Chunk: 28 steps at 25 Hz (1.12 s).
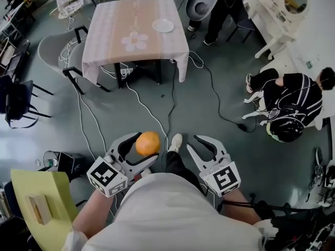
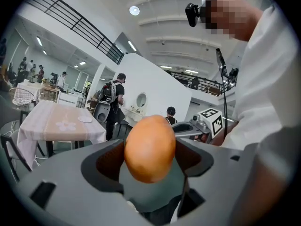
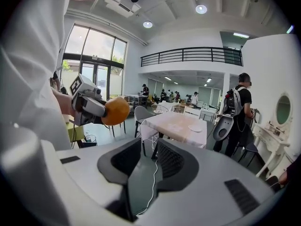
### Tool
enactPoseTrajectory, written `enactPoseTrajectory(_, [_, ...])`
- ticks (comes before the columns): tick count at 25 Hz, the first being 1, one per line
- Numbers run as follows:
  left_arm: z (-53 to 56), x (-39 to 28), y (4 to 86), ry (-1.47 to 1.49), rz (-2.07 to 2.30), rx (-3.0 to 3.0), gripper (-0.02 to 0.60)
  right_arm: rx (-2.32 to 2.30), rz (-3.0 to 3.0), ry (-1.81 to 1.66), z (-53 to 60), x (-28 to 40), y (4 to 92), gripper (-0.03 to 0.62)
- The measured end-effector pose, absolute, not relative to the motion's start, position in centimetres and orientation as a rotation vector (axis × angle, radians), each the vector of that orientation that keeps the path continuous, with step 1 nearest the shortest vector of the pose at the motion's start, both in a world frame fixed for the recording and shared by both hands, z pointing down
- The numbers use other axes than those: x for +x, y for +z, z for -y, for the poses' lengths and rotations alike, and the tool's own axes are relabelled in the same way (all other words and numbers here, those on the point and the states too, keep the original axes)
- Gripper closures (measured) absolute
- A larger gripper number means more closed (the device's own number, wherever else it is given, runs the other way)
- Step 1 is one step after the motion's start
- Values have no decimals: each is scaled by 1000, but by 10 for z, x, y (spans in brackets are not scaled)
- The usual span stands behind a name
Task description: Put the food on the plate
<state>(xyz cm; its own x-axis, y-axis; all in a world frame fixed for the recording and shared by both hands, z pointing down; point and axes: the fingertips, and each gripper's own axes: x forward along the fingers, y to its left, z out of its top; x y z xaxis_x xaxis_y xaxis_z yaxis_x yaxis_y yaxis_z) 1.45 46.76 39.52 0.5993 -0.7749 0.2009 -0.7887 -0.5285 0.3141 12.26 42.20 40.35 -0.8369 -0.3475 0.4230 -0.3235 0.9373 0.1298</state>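
Observation:
An orange, rounded piece of food [image 1: 147,143] [image 2: 149,147] sits between the jaws of my left gripper [image 1: 146,145] [image 2: 149,150], which is shut on it and held low in front of the person's body. The right gripper view also catches the orange food [image 3: 115,111] off to its left. My right gripper [image 1: 192,141] [image 3: 149,161] is beside it, open and empty. The white plate [image 1: 163,25] [image 2: 85,119] [image 3: 195,128] lies near the right edge of a table with a pale pink cloth [image 1: 131,14], several steps ahead across the floor.
White cables [image 1: 141,106] trail over the grey floor between me and the table. Grey chairs [image 1: 55,48] stand left of the table. One person [image 1: 222,4] stands by its far right corner, and another [image 1: 293,95] sits at the right. A yellow chair [image 1: 36,200] is at my lower left.

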Motion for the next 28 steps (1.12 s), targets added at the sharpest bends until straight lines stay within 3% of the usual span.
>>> enactPoseTrajectory(16, [-185, 10, 394, 334, 1449, 2456, 227, 507, 2723, -80, -170, 167, 392, 485])
enactPoseTrajectory(28, [51, -105, 478, 655, 1423, 2388, 227, 842, 2584, 44, -33, 165, 408, 485])
